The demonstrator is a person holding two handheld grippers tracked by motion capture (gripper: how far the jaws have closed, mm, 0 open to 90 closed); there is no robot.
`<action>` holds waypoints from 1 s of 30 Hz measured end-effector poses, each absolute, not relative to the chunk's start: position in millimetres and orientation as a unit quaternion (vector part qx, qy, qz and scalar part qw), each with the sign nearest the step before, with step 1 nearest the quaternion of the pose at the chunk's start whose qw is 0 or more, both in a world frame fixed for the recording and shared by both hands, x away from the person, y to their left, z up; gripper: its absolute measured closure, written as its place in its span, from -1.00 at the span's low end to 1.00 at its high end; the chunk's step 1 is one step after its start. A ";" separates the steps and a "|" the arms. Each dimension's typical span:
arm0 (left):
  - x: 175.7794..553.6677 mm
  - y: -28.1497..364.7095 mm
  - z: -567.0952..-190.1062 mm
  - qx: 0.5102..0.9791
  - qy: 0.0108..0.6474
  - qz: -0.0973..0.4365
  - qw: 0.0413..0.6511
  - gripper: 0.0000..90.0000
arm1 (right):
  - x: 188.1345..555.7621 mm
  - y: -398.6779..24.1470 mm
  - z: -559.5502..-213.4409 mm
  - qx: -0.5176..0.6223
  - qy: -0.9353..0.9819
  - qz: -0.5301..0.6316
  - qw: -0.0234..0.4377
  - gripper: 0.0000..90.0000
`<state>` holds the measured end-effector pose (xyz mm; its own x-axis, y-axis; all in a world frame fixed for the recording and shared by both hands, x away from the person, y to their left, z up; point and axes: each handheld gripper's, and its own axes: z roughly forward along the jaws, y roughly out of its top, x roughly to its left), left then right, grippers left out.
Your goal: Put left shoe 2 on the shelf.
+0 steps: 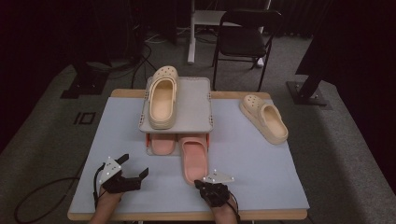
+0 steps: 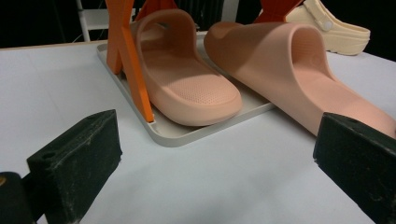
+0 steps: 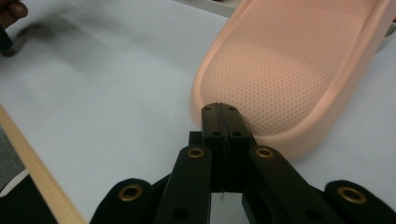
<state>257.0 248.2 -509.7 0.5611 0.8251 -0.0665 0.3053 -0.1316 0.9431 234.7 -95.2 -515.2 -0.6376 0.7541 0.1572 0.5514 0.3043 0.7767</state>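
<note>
A pink slide (image 1: 193, 156) lies on the table with its toe under the shoe rack (image 1: 194, 105) and its heel toward me. My right gripper (image 1: 200, 183) is shut, and its tips (image 3: 223, 112) rest at the heel rim of that slide (image 3: 289, 60) with nothing between the pads. A second pink slide (image 1: 162, 143) sits on the rack's lower tray (image 2: 173, 135). To the left, my left gripper (image 1: 135, 165) stands open over bare table. Its jaws (image 2: 217, 163) are wide apart, facing both slides (image 2: 182, 79).
One cream clog (image 1: 162, 95) lies on the rack's top shelf; another (image 1: 265, 117) lies on the table at the right. Orange struts (image 2: 130, 60) hold the shelf up. A black folding chair (image 1: 245, 39) stands beyond the table. The blue-grey tabletop (image 1: 261, 163) ends close behind my hands.
</note>
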 end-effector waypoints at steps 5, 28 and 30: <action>256.6 248.1 -509.7 0.711 0.397 0.248 0.525 -0.98 | 244.2 -89.8 -515.3 0.409 0.799 0.426 0.114 1.00; 256.9 247.9 -510.1 0.713 0.396 0.247 0.523 -0.98 | 237.3 -93.3 -508.3 0.414 0.791 0.440 0.094 1.00; 256.6 248.2 -509.8 0.713 0.395 0.247 0.524 -0.98 | 239.1 -93.9 -510.1 0.419 0.791 0.435 0.095 1.00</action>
